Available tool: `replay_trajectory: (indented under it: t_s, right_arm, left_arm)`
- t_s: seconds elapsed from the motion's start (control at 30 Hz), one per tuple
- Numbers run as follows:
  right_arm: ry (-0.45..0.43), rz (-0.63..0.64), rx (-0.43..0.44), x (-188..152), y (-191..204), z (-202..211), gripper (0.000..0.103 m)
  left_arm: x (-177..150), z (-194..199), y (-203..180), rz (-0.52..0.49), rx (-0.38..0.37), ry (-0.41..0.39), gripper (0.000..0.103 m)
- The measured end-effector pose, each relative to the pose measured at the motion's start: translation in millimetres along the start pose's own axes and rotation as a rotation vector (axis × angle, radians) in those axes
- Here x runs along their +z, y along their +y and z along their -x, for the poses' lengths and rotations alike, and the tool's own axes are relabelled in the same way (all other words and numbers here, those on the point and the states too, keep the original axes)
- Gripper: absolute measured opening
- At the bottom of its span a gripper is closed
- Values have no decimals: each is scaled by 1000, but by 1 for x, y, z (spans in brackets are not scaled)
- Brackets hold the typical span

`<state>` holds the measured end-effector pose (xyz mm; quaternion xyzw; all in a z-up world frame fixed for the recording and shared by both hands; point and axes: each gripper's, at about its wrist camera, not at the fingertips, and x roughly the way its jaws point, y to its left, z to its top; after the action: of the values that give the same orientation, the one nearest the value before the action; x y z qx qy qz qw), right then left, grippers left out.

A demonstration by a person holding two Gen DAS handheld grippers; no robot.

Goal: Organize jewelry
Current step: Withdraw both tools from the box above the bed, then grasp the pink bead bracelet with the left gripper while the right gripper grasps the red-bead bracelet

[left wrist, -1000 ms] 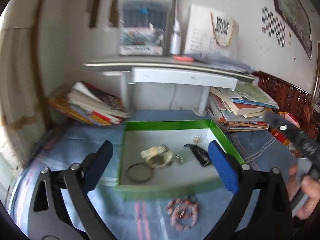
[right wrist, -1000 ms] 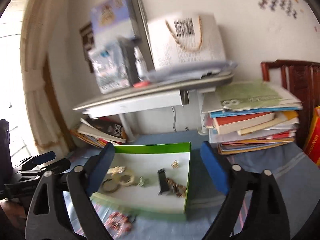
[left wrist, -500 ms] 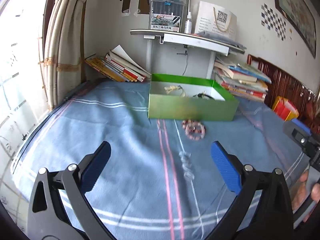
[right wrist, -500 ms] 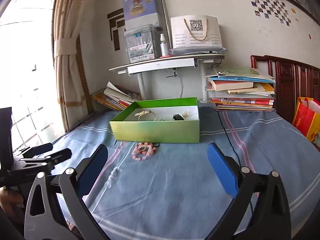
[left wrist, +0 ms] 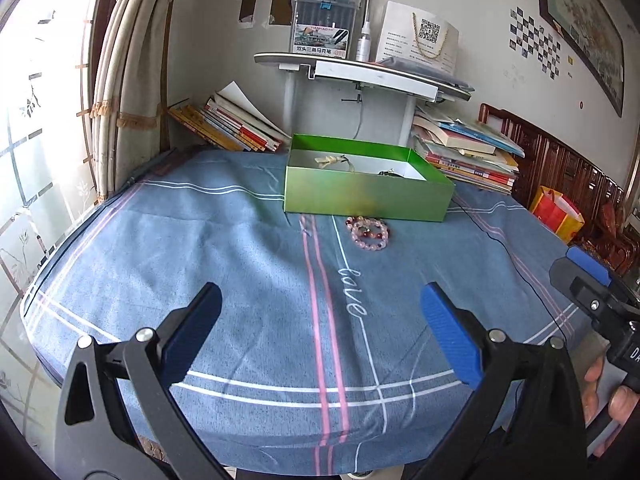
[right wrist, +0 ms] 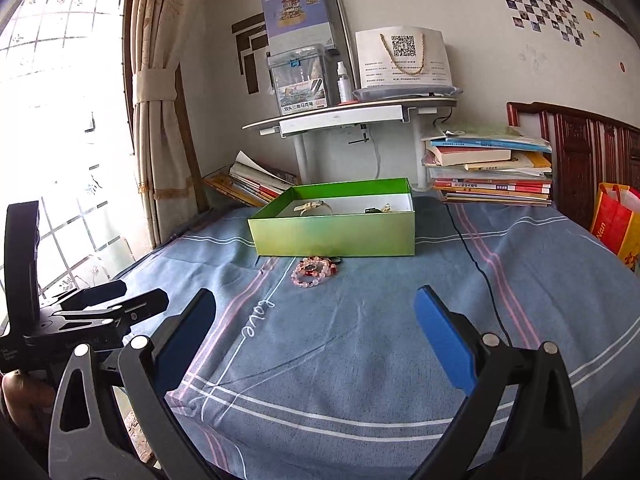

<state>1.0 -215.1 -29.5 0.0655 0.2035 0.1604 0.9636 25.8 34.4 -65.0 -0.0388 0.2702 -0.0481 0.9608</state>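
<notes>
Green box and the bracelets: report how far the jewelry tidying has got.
Done: several pieces already lie inside the green box, including a cream strap-like item and small dark and gold bits. In hand: nothing; the left gripper and right gripper are both open and empty, over the blue bedsheet. Left: the pink beaded bracelets lie on the sheet just outside the box's front wall.

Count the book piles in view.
2. A leaning pile sits left of the green box, by the curtain; a flat stack sits right of it, under the shelf. More could be hidden out of frame.
</notes>
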Motion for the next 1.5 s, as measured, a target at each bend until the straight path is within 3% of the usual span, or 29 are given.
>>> replay_trajectory:
  t_s: [0.9,1.5]
  right_arm:
    - [28,-27,-8,-4,-12,-11,97]
    - [68,-68,-37,-5,-44,-44,97]
  left_arm:
    - [4,-19,-9,-30,5,38,99]
    - [18,-79,-25,-59,2,111,99]
